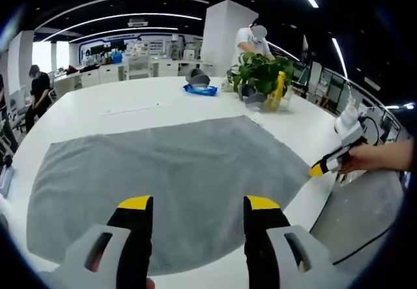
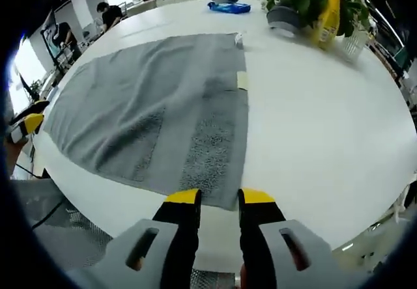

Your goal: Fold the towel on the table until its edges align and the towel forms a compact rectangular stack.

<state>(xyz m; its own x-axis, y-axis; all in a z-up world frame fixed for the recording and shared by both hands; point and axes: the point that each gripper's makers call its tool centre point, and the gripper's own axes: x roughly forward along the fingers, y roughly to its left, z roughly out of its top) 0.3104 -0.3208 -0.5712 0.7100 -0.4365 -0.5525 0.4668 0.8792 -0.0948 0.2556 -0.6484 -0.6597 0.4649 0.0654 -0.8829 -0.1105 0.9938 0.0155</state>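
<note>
grippers poised at a flat towel

right gripper, jaws slightly apart, sits at the near corner of the grey towel, which lies spread on the white table. left gripper, jaws wide apart, hangs over the towel's edge, gripping nothing.

left tool: grey body, black jaws, yellow tips | right tool: same

The left gripper hovers with fingers spread wide, the right gripper with fingers narrowly parted.
</note>
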